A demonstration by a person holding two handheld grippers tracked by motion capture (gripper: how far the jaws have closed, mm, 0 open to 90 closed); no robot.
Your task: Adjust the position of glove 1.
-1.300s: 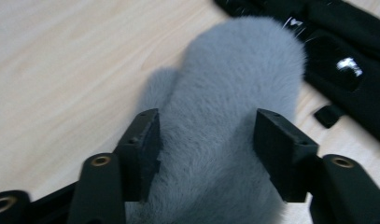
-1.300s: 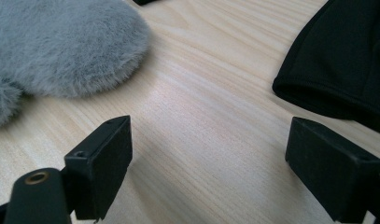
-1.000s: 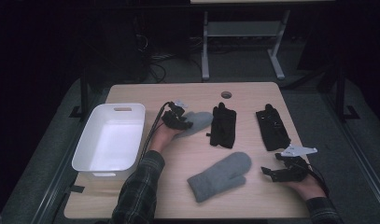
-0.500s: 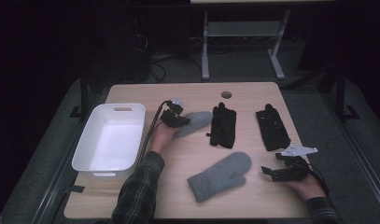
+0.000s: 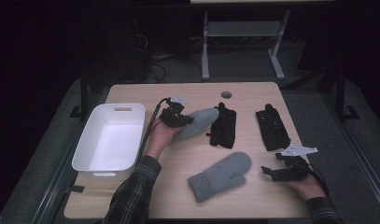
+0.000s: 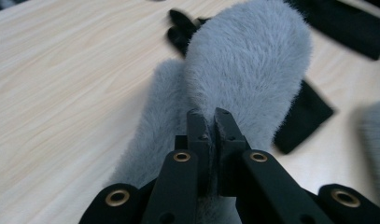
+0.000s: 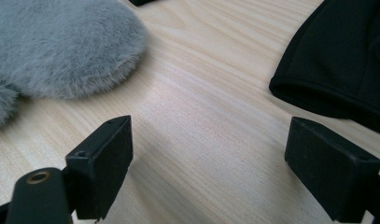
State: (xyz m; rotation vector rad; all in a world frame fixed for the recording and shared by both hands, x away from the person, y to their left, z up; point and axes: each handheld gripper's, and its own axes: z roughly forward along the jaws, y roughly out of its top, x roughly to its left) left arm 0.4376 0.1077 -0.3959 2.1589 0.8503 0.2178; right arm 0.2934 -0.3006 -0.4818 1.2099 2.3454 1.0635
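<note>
A fluffy grey mitten (image 6: 243,79) is pinched by the left gripper (image 6: 208,122); the right gripper (image 7: 208,154) is held agape.

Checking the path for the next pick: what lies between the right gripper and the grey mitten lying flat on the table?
Bare wood. In the high view the right gripper and flat grey mitten are separated by table alone.

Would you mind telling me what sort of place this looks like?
Probably a lab or workshop set up for recording: a bare wooden table in a dark room, loose cables on the floor behind, and a metal-legged bench beyond.
</note>
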